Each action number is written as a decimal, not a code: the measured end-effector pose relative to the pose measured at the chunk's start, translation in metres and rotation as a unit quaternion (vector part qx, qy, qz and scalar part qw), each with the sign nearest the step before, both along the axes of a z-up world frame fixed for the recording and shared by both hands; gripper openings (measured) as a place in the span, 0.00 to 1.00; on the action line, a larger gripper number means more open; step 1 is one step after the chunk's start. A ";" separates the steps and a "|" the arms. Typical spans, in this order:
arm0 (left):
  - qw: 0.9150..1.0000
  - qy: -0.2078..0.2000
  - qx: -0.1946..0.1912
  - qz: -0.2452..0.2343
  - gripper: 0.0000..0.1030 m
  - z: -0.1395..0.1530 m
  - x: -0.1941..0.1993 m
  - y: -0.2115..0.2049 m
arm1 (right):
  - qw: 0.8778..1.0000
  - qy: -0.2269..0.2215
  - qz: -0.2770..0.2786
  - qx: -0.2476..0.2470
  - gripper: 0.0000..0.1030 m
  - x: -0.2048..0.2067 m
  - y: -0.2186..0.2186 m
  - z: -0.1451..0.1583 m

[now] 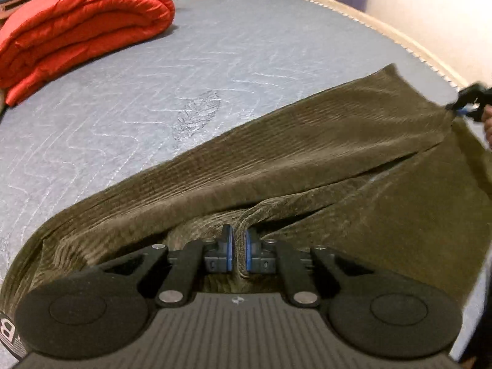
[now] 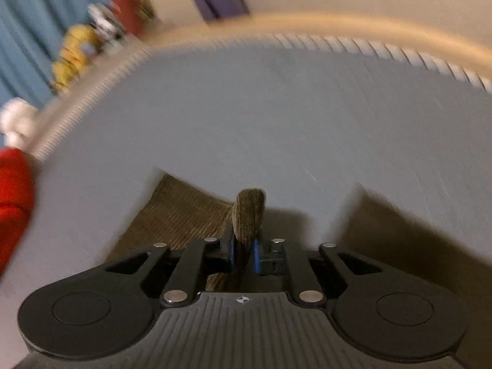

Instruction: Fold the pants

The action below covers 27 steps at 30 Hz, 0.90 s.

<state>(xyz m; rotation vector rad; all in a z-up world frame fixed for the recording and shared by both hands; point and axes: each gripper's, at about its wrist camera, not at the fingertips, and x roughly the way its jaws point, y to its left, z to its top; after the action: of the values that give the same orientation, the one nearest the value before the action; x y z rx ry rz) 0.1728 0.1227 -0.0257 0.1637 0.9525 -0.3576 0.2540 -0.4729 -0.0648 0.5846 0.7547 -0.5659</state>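
Olive-brown corduroy pants [image 1: 307, 153] lie stretched across a grey quilted mattress [image 1: 153, 92], running from the near left to the far right. My left gripper [image 1: 239, 246] is shut on a fold of the pants' edge near me. My right gripper [image 1: 470, 101] shows at the far right of the left wrist view, pinching the other end of the pants. In the right wrist view my right gripper [image 2: 244, 250] is shut on a bunched piece of the pants [image 2: 249, 212], held above the mattress [image 2: 276, 123]. That view is motion-blurred.
A folded red quilt [image 1: 80, 30] lies at the mattress's far left; it also shows in the right wrist view [image 2: 12, 196]. A beige bed frame [image 1: 399, 33] and wall border the far side. Stuffed toys [image 2: 77, 55] sit beyond the mattress by a blue curtain.
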 end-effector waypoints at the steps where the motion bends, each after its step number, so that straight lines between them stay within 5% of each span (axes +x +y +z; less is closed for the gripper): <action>1: 1.000 0.001 -0.016 0.001 0.09 0.002 0.002 0.006 | 1.000 0.000 -0.014 -0.017 0.27 -0.006 0.001 0.003; 4: 0.995 -0.029 -0.098 0.022 0.14 0.024 0.000 0.023 | 0.996 -0.044 -0.022 -0.072 0.42 -0.012 0.012 0.027; 6: 0.980 -0.057 -0.183 0.052 0.33 0.038 0.001 0.042 | 0.991 -0.087 0.031 -0.099 0.44 0.002 0.028 0.047; 8: 0.967 -0.074 -0.227 0.085 0.38 0.042 0.005 0.052 | 0.983 -0.107 0.097 -0.116 0.52 0.027 0.043 0.057; 14: 0.970 -0.055 -0.193 0.139 0.38 0.021 0.023 0.041 | 0.970 -0.026 0.206 -0.127 0.57 0.138 0.058 0.017; 19: 0.969 -0.055 -0.176 0.165 0.40 0.016 0.026 0.051 | 0.956 0.055 0.254 -0.138 0.60 0.174 0.043 -0.029; 22: 0.965 -0.056 -0.173 0.189 0.40 0.017 0.027 0.060 | 0.952 0.044 0.270 -0.140 0.44 0.176 0.040 -0.038; 24: 0.962 -0.062 -0.168 0.206 0.40 0.018 0.029 0.065 | 0.948 0.028 0.272 -0.163 0.08 0.178 0.042 -0.034; 27: 0.958 -0.071 -0.158 0.229 0.40 0.022 0.028 0.068 | 0.953 -0.031 0.244 -0.175 0.05 0.180 0.040 -0.023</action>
<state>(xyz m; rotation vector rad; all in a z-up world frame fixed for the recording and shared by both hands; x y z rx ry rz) 0.2003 0.1908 -0.0038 -0.3181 0.7511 -0.0631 0.4345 -0.4326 -0.0874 0.0743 0.6864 -0.2101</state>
